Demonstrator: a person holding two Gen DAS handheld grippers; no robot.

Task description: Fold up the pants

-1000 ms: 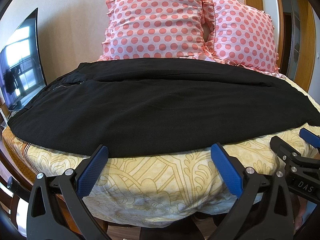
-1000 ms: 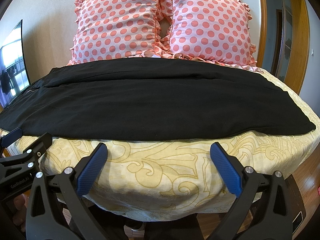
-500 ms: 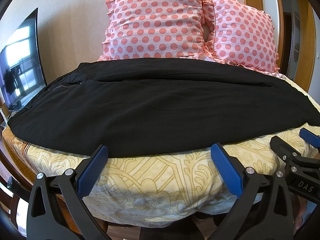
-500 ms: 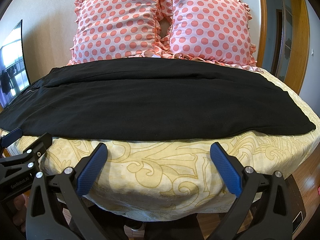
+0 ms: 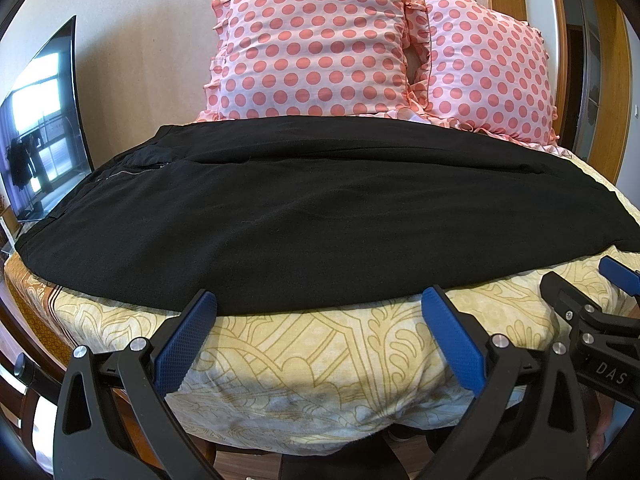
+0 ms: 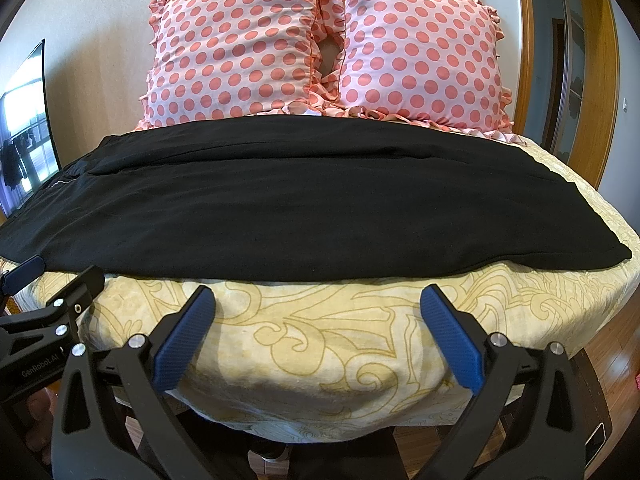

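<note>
Black cloth covers most of the bed [image 5: 304,360]: the pants [image 5: 320,216] lie flat and sideways across the yellow patterned bedspread, waistband and zipper [image 5: 132,170] toward the left, leg hems toward the right, one leg already stacked on the other by the look of the long seam running lengthwise. Behind them two pink dotted pillows [image 6: 320,40] lean on the wall, and a dark screen [image 5: 44,120] stands off to the left. Both tools hover just short of the near edge of the fabric. The left gripper [image 5: 320,320] has its jaws spread wide and empty; the right gripper [image 6: 318,314] is likewise released, holding nothing. Judging from this layout, the next fold is end to end, so each tool should pinch both layers together at the hem or waistband end, near the corners, lift only enough to clear the cloth, and carry it over evenly so the edges meet without dragging or bunching.
</note>
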